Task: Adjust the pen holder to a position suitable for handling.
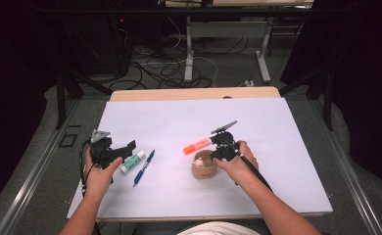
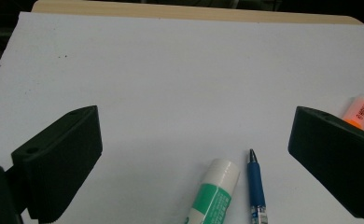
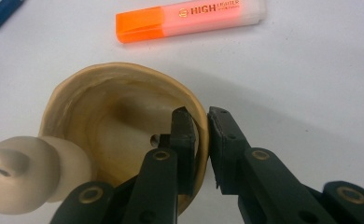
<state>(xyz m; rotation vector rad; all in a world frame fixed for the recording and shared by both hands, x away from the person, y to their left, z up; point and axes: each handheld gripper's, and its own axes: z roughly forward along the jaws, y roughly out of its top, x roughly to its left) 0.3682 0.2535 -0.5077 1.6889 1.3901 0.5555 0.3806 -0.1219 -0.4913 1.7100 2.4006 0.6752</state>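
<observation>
**Right gripper pinches the wall of the wooden cup**

The right gripper (image 3: 201,140) has its two black jaws clamped together on the rim of a small wooden cup (image 3: 110,98), one jaw inside the bowl and the other against the outer wall. The cup stands upright on the white sheet (image 1: 179,117) near the middle of the table, just in front of the person's right hand (image 1: 235,164). A pale, rounded figure (image 3: 26,170) sits at the cup's edge on the side away from the jaws; I cannot tell whether it is fixed to the cup or merely resting there.

Just beyond the cup lies an orange highlighter (image 3: 189,19), flat on the sheet, close to the cup but not touching it.

Over on the other side, the left gripper (image 2: 194,154) sits low above the sheet with its jaws wide apart and nothing between the pads. In front of it lie a glue stick (image 2: 213,193) with a green label and white cap, and a blue pen (image 2: 256,186) right beside it, roughly parallel. The left hand (image 1: 98,176) rests at the sheet's near left edge, well apart from the cup.
</observation>
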